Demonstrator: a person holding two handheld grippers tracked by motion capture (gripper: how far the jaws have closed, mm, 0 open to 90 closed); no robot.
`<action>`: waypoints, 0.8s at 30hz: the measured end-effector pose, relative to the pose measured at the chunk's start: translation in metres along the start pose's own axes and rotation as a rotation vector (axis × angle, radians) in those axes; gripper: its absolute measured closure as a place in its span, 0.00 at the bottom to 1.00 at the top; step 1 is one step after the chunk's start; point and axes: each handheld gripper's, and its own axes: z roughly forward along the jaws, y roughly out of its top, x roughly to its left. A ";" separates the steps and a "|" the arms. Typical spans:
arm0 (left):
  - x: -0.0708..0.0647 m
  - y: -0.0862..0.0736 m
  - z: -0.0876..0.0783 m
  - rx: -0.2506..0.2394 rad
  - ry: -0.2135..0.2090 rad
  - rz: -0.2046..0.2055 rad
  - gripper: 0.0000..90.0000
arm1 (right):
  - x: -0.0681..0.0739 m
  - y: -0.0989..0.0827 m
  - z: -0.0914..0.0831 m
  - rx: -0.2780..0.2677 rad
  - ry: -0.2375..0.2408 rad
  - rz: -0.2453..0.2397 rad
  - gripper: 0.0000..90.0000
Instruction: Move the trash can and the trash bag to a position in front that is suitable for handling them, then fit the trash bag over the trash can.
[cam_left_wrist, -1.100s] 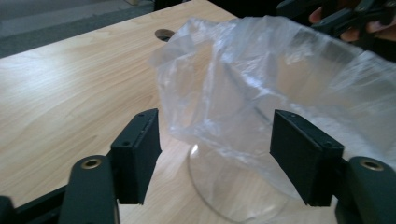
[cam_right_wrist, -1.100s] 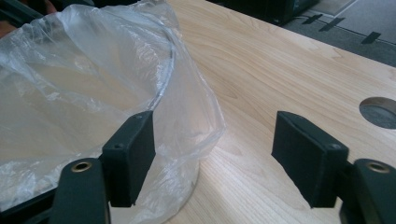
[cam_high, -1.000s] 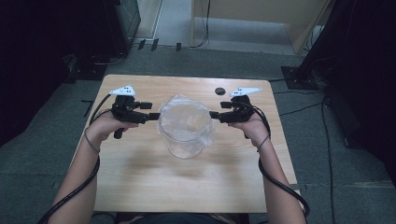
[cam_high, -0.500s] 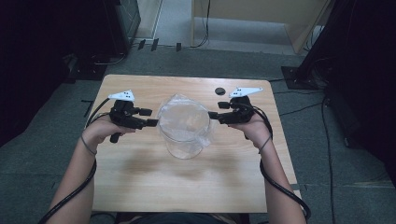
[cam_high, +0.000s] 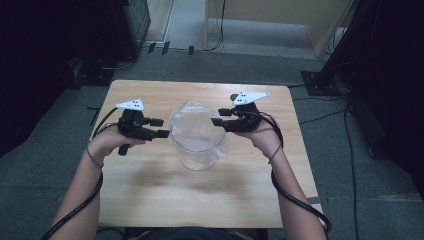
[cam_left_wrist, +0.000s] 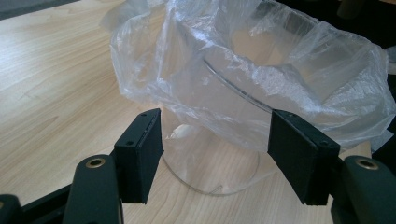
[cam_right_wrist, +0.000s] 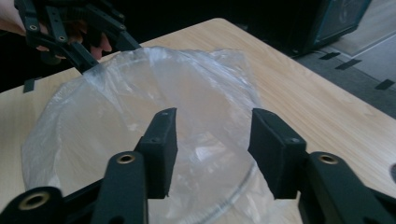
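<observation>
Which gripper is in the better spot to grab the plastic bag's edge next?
Probably the right gripper: it sits over the plastic bag rim, jaws just closing, nothing pinched yet. The left gripper is open, lower beside the clear container.

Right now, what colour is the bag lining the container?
Clear, colourless plastic bag, crinkled and see-through; it shows best in the left gripper view.

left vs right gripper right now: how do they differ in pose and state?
The left gripper sits beside the container's wall with fingers spread wide; the right gripper hovers higher, over the rim, its fingers narrower, having just been closing. The left flanks hanging plastic bag; the right looks down into it. Neither clamps anything.
</observation>
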 end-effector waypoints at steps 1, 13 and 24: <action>0.000 0.000 0.000 -0.001 -0.001 0.000 0.38 | 0.000 0.001 0.004 0.022 0.011 -0.008 0.60; 0.000 -0.001 0.000 0.021 -0.002 0.009 0.37 | 0.010 0.006 0.030 0.142 0.061 -0.047 0.61; 0.000 -0.003 0.005 0.034 -0.005 0.015 0.37 | 0.036 0.009 0.048 0.273 0.116 -0.148 0.54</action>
